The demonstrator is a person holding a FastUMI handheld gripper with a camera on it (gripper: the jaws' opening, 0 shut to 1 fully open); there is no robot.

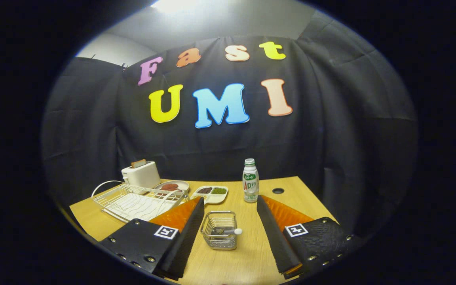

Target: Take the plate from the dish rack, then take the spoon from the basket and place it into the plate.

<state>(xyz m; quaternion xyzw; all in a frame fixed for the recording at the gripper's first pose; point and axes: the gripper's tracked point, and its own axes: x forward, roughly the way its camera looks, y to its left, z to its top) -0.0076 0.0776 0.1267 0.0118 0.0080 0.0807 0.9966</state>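
A small wire basket [219, 229] stands on the wooden table [247, 253] between my two fingers, nearer the left one. A spoon [228, 231] lies in it, its white handle end poking over the right rim. The white wire dish rack [133, 202] sits to the left, beyond my left finger, which hides its near corner. The rack's inside looks white, and I cannot make out a plate in it. My gripper [230, 199] is open, held above the table, with the fingers wide apart and touching nothing.
A white toaster [141, 174] with a slice in it stands behind the rack. Beside it are a plate of reddish food [170, 186] and a divided tray [212, 192] with dark and green fillings. A small bottle [250, 180] stands just beyond the fingertips, and a round hole [278, 190] lies to its right.
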